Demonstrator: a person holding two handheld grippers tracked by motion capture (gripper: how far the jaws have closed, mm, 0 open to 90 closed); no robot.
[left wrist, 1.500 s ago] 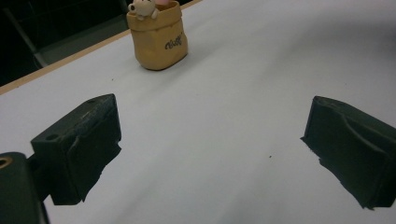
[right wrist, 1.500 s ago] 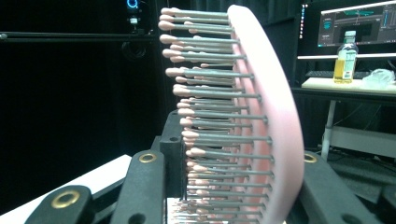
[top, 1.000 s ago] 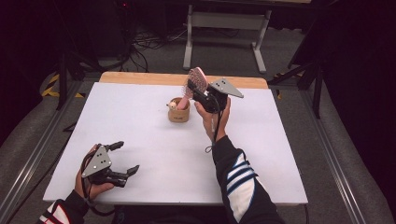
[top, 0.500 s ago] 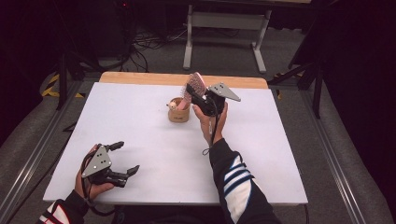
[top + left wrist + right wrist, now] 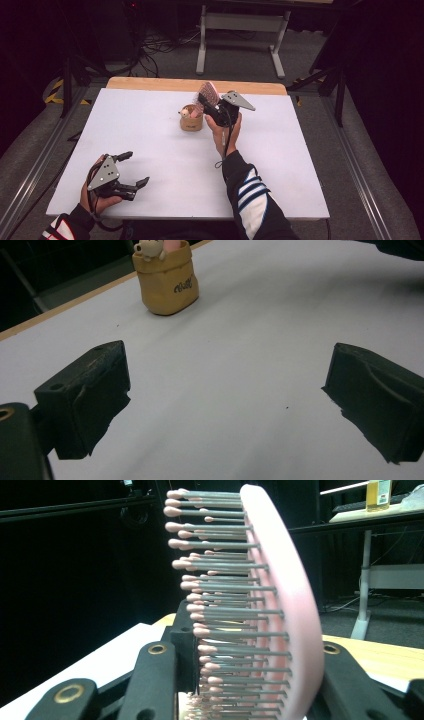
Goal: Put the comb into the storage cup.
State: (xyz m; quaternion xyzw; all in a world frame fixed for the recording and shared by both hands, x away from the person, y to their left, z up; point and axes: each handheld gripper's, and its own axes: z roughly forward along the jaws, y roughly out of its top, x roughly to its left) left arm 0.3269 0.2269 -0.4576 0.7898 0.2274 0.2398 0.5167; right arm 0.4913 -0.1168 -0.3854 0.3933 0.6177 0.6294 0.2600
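1. The white table [image 5: 150, 125] is the biggest thing I am working over; its wooden far edge [image 5: 150, 83] runs along twelve o'clock, and most of the surface is bare, which leaves me room for both tools.
2. My right gripper [image 5: 216, 111] is raised just past the table's centre, toward one o'clock, with the forearm reaching up from six. Its jaws are clamped on the pink hairbrush [image 5: 207, 94]: the right gripper view shows the brush head [image 5: 280, 605] standing on edge, bristles to one side and the pad's back pressed against the other jaw. I judge that grip keeps the handle free to drop downward.
3. My left gripper [image 5: 131, 168] rests low at about seven o'clock, jaws wide apart and holding nothing. I read it as parked out of the way, though it points toward the pouch.
4. The small tan pouch [image 5: 166, 281] stands upright just beside the brush, at its nine o'clock, with a little cream figure [image 5: 148, 248] poking out. It looks like the brush's destination.
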